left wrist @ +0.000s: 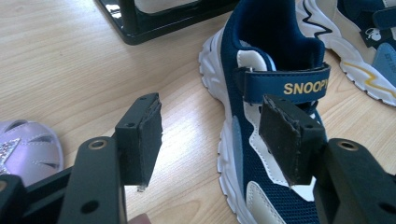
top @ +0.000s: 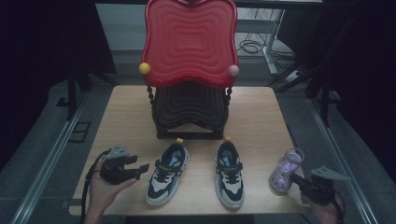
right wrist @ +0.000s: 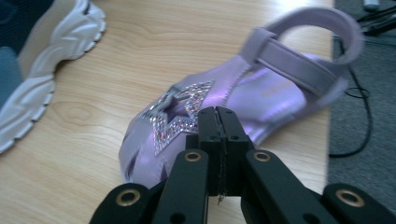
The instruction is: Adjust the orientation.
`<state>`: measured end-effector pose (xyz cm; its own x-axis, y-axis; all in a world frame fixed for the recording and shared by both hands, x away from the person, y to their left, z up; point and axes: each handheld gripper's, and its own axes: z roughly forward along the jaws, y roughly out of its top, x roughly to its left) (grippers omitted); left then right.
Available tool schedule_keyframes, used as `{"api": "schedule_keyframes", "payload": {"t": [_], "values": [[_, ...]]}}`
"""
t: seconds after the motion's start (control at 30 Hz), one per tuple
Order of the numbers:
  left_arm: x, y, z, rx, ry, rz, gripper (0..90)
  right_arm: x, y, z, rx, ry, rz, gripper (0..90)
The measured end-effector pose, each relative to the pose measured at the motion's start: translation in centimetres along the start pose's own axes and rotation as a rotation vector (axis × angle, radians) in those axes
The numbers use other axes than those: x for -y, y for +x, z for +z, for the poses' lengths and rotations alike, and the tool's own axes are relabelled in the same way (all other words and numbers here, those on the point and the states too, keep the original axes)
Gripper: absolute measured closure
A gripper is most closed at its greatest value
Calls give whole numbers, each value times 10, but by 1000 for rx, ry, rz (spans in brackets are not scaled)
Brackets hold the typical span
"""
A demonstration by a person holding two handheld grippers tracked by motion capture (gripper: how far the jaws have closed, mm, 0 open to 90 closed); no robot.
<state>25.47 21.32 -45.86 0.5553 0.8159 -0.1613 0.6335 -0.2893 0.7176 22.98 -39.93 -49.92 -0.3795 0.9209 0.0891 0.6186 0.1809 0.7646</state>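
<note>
Left gripper (left wrist: 212, 135): I held it with jaws apart, near-left, beside the left sneaker (left wrist: 271, 116). Right gripper (right wrist: 219, 116): jaws together, empty, at the lilac sandal (right wrist: 224, 107) near the table's (top: 130, 107) right edge.

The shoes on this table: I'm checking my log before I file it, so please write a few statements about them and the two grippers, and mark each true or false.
1. The left gripper is open beside a navy sneaker. True.
2. The right gripper has its jaws spread wide. False: they are pressed together, in front of the purple sandal.
3. The sneaker strap reads SNOOPY. True.
4. The purple sandal lies between the two sneakers. False: in the high view it lies right of both, near the table edge.
5. The red-topped rack holds a shoe. False: none is visible on it.
</note>
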Motion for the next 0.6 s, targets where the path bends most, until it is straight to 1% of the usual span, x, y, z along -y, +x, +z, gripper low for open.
{"api": "schedule_keyframes", "payload": {"t": [0.1, 0.2, 0.23, 0.3, 0.33, 0.37, 0.4, 0.43, 0.47, 0.5, 0.53, 0.6], "values": [[1, 1, 1, -1, 2, -6, 393, -1, 3, 2, -10, 1, -7, 900], [1, 1, 1, 2, 7, -2, 393, -3, 9, 5, -24, 2, -22, 900], [1, 1, 1, 2, 7, -2, 393, -3, 9, 5, -24, 2, -22, 900], [1, 1, 1, 2, 5, -3, 393, -6, 16, 9, -41, 7, -41, 900], [1, 1, 1, 1, 5, -3, 393, -6, 16, 9, -41, 7, -41, 900], [2, 2, 1, 1, 6, -3, 393, -7, 18, 11, -46, 7, -48, 900], [2, 3, 2, 1, 8, -5, 392, -9, 24, 16, -49, 8, -68, 900], [2, 3, 2, 1, 8, -5, 392, -9, 24, 16, -49, 8, -68, 900], [2, 3, 2, 1, 9, -5, 392, -11, 31, 22, -41, 11, -88, 900], [2, 3, 2, 0, 9, -5, 392, -11, 31, 22, -41, 11, -88, 900], [2, 4, 2, 1, 10, -5, 392, -13, 36, 26, -18, 5, -96, 900], [3, 4, 2, 1, 10, -6, 392, -14, 41, 29, 9, -2, -103, 900]]}}
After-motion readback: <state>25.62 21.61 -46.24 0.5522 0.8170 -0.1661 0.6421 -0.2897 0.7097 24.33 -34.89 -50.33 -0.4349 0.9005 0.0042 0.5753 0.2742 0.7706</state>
